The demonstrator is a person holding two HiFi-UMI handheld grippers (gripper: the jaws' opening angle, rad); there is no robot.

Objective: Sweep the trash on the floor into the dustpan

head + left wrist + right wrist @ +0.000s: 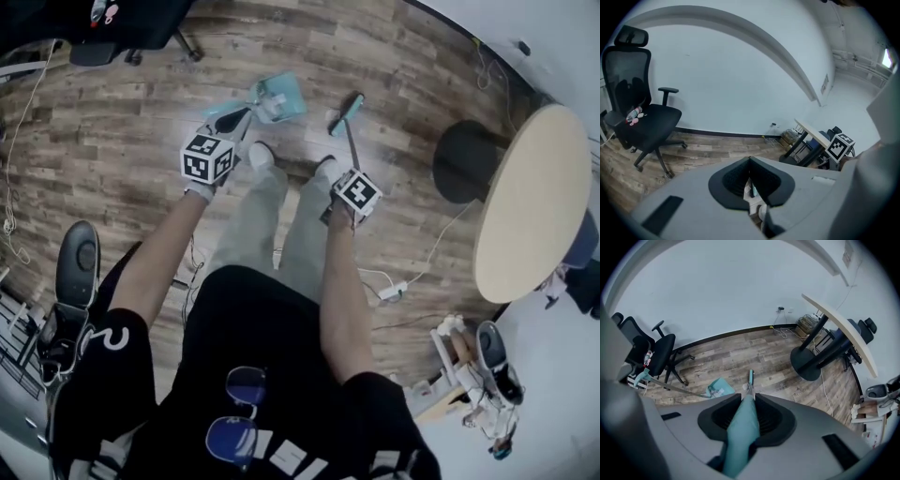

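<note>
My right gripper (749, 400) has its jaws clamped on the teal plastic broom handle (740, 432). The broom's narrow teal head (349, 112) sits on the wood-plank floor (112, 131) near the teal plastic dustpan (284, 94), which has white paper scraps (721, 391) in it. My left gripper (750, 161) is pinched nearly closed on the dustpan's thin long handle (670, 383), and a round beige table (530, 202) stands well off to the right.
</note>
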